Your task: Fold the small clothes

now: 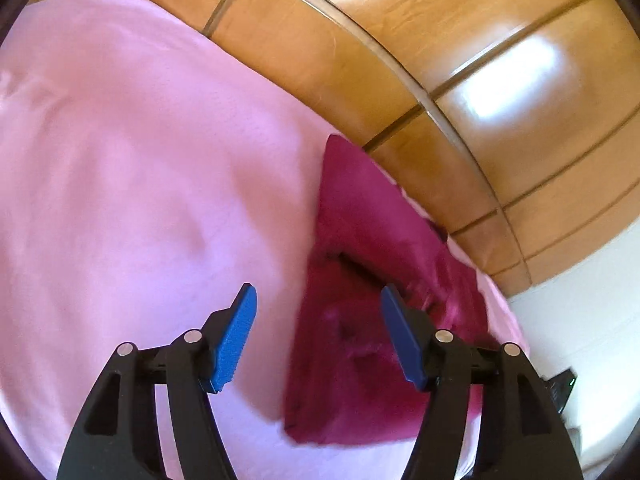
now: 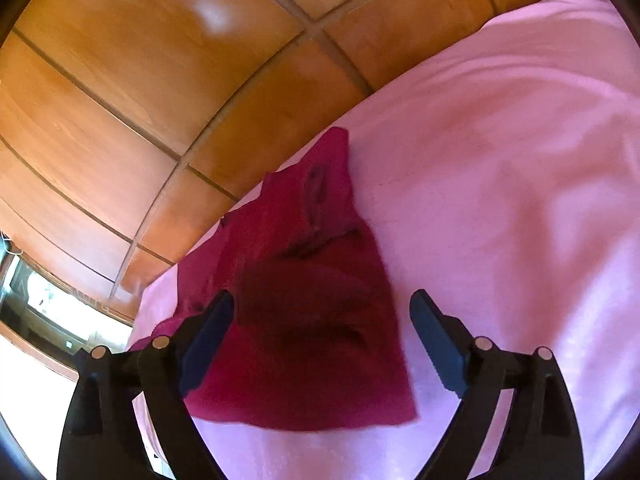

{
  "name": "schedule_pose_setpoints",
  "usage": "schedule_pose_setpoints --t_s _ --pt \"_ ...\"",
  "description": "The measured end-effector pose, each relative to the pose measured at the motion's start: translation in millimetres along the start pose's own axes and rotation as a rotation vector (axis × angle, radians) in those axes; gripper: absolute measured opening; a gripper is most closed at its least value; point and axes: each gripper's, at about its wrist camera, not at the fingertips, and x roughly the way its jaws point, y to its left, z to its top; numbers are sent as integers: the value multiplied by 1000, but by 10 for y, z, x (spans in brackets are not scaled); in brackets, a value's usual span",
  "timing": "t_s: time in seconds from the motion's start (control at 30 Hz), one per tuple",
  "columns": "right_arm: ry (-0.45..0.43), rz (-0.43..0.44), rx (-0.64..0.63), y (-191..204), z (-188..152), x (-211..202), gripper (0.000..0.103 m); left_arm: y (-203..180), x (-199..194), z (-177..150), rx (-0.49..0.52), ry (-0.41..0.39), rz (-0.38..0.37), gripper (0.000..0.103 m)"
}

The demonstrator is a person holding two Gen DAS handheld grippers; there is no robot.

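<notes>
A small magenta garment (image 1: 360, 320) lies folded on a pink sheet (image 1: 120, 180) near the bed's edge. My left gripper (image 1: 318, 300) stands open above the garment's left side, blue pads spread, with nothing pressed between them. In the right wrist view the same garment (image 2: 312, 320) lies flat on the pink sheet (image 2: 500, 200), with creases and a dark shadow across its middle. My right gripper (image 2: 322, 304) is wide open over it, and the cloth lies below the fingers, apart from the pads.
Orange-brown floor tiles (image 1: 400, 48) run beyond the bed edge, also seen as tiles (image 2: 120, 80) in the right wrist view. A white surface (image 1: 580, 320) and a dark object (image 1: 562, 388) sit at the right. Furniture with a pale screen-like panel (image 2: 44, 300) stands at the left.
</notes>
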Motion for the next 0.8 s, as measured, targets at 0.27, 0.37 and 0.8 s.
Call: schedule_pose_setpoints --t_s 0.27,0.37,0.8 --pt "82 -116 -135 -83 -496 24 66 91 -12 -547 125 79 -30 65" --pt "55 -121 -150 -34 -516 88 43 4 42 -553 135 92 -48 46" --pt "53 -80 -164 209 -623 -211 10 -69 -158 -666 136 96 -68 10"
